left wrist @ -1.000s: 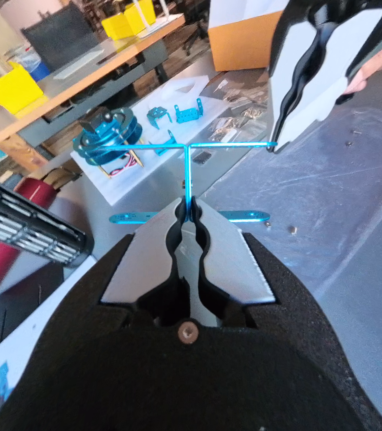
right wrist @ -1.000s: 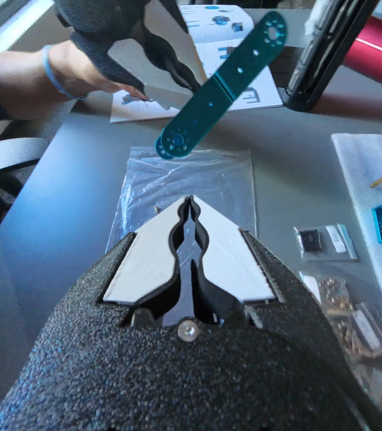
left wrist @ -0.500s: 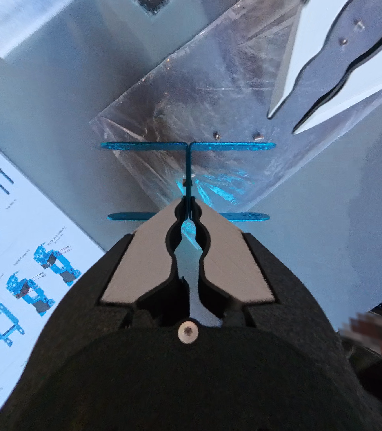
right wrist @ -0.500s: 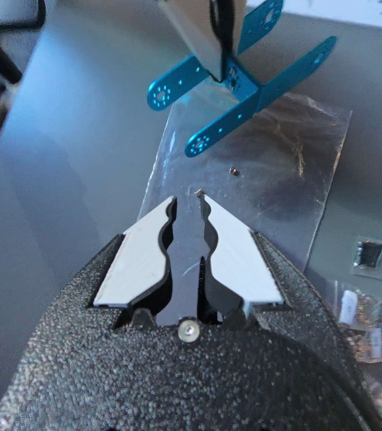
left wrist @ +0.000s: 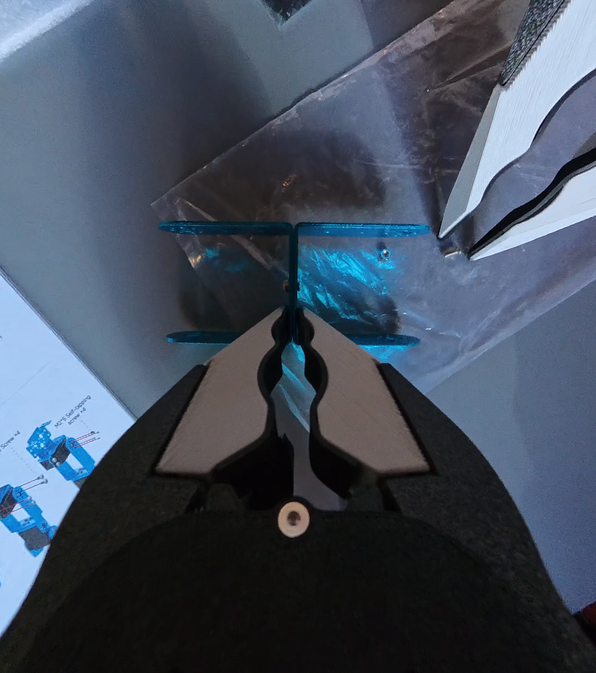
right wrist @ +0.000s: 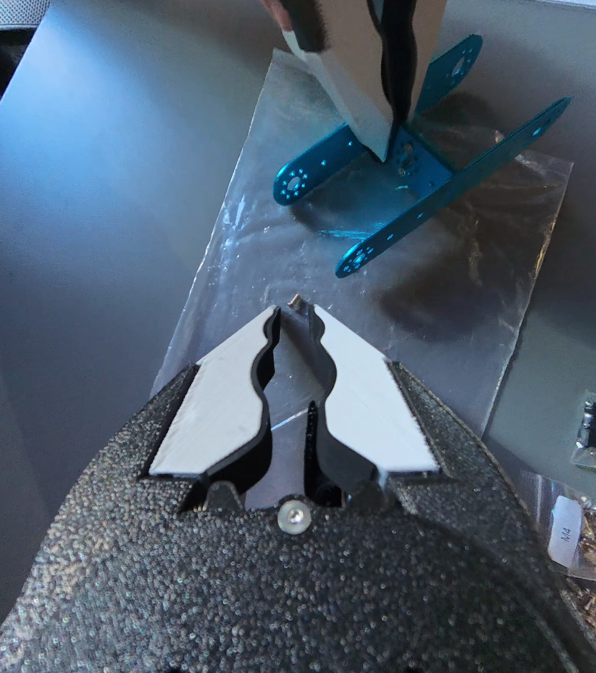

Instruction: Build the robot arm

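L gripper (left wrist: 292,320) – your fingers clamp the blue bracket (left wrist: 291,269) by its centre web, held over the clear plastic bag (right wrist: 416,327) on the grey bench (right wrist: 89,182) | R gripper (right wrist: 294,309) – fingers apart, holding nothing, tips just short of a small screw (right wrist: 293,301) on the bag | instr. sheet (left wrist: 5,418) at bench edge, L side | parts bags (right wrist: 595,546) nr R edge.

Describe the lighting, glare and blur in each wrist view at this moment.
Left wrist view: dim, with the blue bracket casting a cyan glint on the crinkled clear plastic bag; the manual is bright and slightly soft. Right wrist view: window-like sheen across the grey table, dark shadow on the bag beside the bracket, and the left gripper is motion-blurred; the small screw stays legible.
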Demonstrator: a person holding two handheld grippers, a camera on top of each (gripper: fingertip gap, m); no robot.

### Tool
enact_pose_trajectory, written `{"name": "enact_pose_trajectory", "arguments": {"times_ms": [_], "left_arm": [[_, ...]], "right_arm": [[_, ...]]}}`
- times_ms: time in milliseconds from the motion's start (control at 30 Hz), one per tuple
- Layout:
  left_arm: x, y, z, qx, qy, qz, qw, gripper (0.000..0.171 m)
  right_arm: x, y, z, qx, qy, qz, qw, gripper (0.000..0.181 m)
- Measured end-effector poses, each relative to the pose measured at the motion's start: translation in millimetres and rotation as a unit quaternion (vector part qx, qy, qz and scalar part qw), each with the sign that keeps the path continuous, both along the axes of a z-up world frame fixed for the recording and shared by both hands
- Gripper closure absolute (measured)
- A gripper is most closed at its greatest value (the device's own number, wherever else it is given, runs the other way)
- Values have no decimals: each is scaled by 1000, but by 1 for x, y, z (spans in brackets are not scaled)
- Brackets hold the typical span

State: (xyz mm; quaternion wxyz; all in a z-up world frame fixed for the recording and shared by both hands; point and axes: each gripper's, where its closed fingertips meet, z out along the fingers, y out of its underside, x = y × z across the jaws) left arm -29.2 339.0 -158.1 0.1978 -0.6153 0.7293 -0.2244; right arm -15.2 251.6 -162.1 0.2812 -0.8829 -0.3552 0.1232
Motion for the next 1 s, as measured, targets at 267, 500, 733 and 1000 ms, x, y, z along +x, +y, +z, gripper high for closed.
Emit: {"name": "enact_pose_trajectory", "arguments": {"times_ms": [267, 500, 733, 1000], "left_arm": [[0, -4, 1, 22, 0, 7, 1000, 168], [4, -8, 6, 24, -6, 5, 1000, 169], [10, -11, 12, 25, -31, 1, 999, 169], [15, -29, 9, 4, -51, -54, 997, 169]], "right_arm": [[-1, 2, 2, 0, -9, -5, 1000, 170], [-5, 1, 0, -1, -4, -2, 1000, 179], [-6, -2, 12, 10, -3, 0, 1000, 181], [-10, -7, 31, 58, -21, 13, 998, 181]]}}
